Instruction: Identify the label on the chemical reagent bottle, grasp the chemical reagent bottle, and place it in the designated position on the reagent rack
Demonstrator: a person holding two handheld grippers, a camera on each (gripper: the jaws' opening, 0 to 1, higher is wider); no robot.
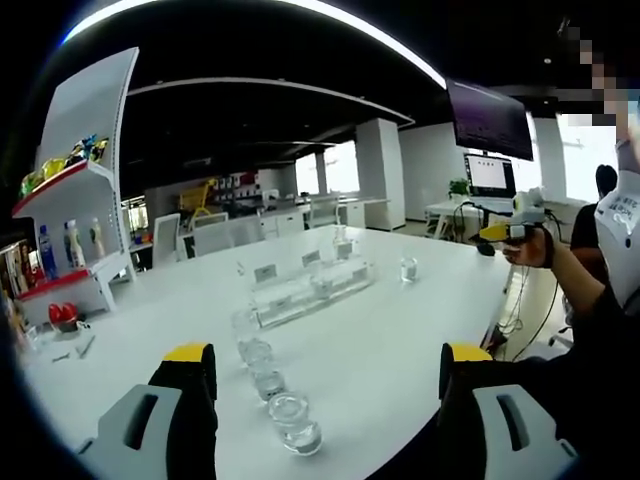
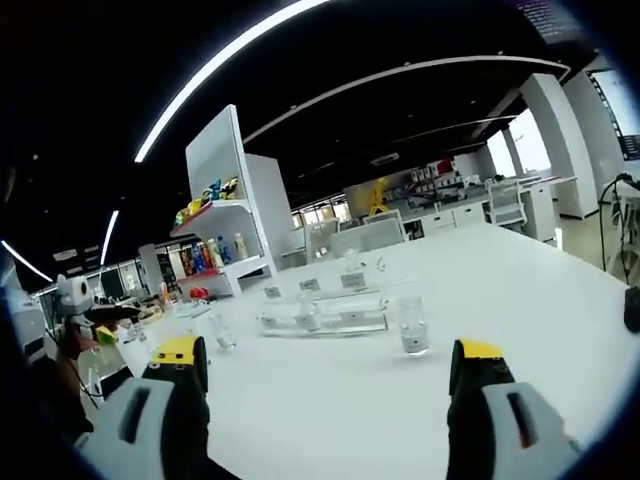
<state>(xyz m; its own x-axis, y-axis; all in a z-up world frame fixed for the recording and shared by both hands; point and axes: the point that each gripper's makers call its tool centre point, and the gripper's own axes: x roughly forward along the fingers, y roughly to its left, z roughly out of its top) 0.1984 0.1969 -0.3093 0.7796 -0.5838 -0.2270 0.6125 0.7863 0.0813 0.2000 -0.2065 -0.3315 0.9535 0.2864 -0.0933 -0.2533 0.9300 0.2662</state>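
On white table (image 1: 420,330), near my left gripper (image 1: 325,385): row of small clear glass bottles (image 1: 268,380), rack (image 1: 310,290) beyond. Both grippers wide open, empty. Glass likely slippery, fragile; I grip body mid-height.

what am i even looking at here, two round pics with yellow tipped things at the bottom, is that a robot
No robot: a person holds a two-jaw gripper in each hand, and a fisheye camera rides on each one. The yellow-tipped prongs are the jaws. The left gripper view looks over the left gripper, the right gripper view over the right gripper; both are open and hold nothing. In front is a white table with a clear reagent rack carrying small label cards, and several clear glass bottles, one standing apart. In the background stands a white shelf unit with colourful items.
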